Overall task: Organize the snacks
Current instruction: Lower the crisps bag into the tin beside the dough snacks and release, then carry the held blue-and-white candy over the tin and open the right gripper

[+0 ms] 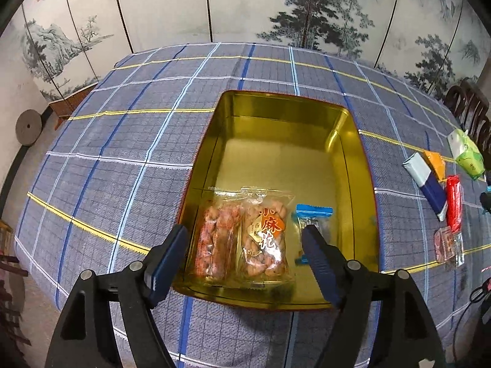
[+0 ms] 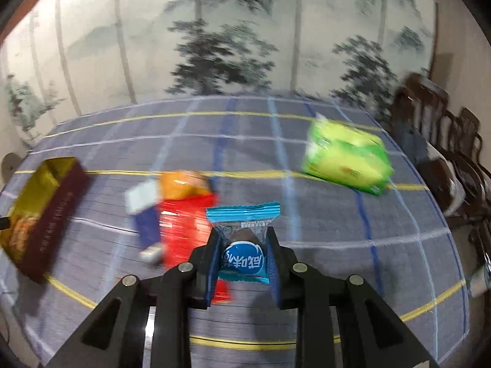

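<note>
A gold tin box (image 1: 359, 168) with dark red sides stands open on the plaid tablecloth; it also shows at the left of the right wrist view (image 2: 58, 202). In its near end lie two clear bags of fried twists (image 1: 242, 236) and a small blue-topped candy packet (image 1: 316, 217). My left gripper (image 1: 245, 236) is open and empty, hovering above the tin's near end. My right gripper (image 2: 244, 245) is shut on a blue candy packet (image 2: 242, 254), held above the table. The right wrist view is motion-blurred.
Loose snacks lie right of the tin: a white and blue bar (image 1: 426, 181), an orange packet (image 1: 435, 162), a red packet (image 1: 454, 202), a small clear pink packet (image 1: 448, 245) and a green bag (image 2: 346, 156). Dark wooden chairs (image 2: 445, 153) stand at the right. A painted folding screen (image 1: 245, 3) stands behind the table.
</note>
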`<state>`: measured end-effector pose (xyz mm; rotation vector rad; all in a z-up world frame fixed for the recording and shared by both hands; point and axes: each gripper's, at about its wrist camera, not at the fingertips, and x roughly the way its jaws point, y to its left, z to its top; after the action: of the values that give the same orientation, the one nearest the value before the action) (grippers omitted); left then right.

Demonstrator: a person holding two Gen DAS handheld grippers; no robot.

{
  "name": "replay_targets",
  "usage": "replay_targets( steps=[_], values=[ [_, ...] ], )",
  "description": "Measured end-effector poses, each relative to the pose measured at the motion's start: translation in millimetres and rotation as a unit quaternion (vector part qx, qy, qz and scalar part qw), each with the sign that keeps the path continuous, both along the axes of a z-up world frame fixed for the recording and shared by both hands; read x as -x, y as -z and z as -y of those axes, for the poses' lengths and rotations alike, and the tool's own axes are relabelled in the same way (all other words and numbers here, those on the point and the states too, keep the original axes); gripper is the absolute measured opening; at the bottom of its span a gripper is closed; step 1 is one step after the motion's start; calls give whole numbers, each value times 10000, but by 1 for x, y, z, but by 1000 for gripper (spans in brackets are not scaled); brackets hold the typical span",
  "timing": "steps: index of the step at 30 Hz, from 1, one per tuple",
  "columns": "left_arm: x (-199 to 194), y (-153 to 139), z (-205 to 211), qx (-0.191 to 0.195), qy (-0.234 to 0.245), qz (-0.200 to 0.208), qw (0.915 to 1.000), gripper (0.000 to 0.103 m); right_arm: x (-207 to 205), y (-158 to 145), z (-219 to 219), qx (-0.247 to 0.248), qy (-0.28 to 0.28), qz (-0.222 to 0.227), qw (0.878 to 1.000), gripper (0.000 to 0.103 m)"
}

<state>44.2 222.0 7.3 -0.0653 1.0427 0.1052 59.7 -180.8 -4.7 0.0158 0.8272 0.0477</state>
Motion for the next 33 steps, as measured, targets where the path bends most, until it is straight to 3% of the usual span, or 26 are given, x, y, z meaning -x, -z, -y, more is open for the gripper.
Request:
replay_targets(
  steps=[9, 20, 33],
  values=[
    [21, -15, -27, 118, -313, 119, 9994, 78, 2, -22, -113, -436, -1311, 162, 9903, 27],
    [39, -21, -77, 180, -929, 147, 9954, 79, 2, -18, -241, -654, -2753, -54, 9591, 27],
    [56, -14, -119, 350, -1475, 73, 9884, 79, 5, 1, -308, -341, -3390, -384, 9394, 27]
  ],
)
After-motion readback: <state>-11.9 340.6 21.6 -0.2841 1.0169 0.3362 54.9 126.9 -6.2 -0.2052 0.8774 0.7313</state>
